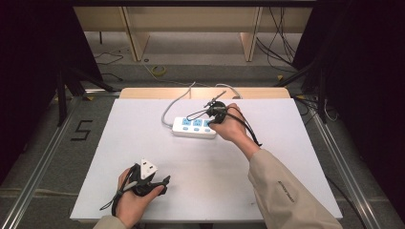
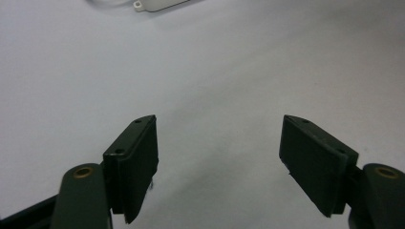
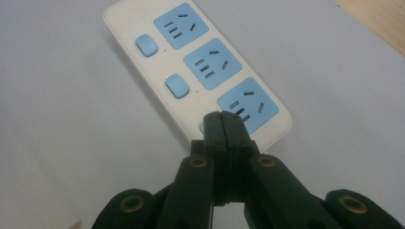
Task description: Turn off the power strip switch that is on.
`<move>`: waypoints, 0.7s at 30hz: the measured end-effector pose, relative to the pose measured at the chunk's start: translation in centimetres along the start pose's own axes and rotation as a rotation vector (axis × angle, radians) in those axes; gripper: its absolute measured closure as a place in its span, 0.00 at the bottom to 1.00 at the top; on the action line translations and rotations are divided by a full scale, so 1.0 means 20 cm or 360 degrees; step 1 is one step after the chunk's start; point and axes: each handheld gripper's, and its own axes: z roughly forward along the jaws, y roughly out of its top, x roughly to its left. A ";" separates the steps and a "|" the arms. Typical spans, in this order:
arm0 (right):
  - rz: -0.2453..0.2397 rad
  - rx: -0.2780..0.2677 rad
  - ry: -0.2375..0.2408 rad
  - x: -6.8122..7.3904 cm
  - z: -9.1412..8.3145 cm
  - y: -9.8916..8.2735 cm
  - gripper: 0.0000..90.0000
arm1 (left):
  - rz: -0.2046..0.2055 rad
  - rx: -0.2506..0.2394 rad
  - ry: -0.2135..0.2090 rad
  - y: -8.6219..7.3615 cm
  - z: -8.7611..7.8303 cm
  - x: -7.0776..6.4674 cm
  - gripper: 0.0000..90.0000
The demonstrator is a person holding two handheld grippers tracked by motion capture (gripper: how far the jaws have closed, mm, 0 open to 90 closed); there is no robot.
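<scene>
The right gripper [image 3: 223, 125], jaws pressed together and empty, sits over the nearest switch of the power strip [image 3: 191, 62] lying mid-table, which may skid if pushed at a slant, while the left gripper [image 2: 217, 167] idles wide open

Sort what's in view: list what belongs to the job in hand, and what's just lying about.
In the job, as it looks:
- power strip with blue sockets and switches
- right gripper, jaws shut, tip at the nearest switch

Lying about:
- left gripper, open over bare table
- cables on the floor
</scene>
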 end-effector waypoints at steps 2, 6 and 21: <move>-0.0007 -0.0002 0.0003 0.00 0.01 0.00 1.00 | 0.0002 0.0001 -0.0001 0.00 0.00 0.00 0.32; -0.0011 -0.0003 0.0007 0.00 0.03 0.01 1.00 | 0.0001 0.0000 -0.0001 0.00 0.00 0.00 0.32; 0.0006 0.0021 0.0016 0.01 0.08 0.01 1.00 | -0.0003 0.0000 -0.0004 0.00 0.00 0.00 0.32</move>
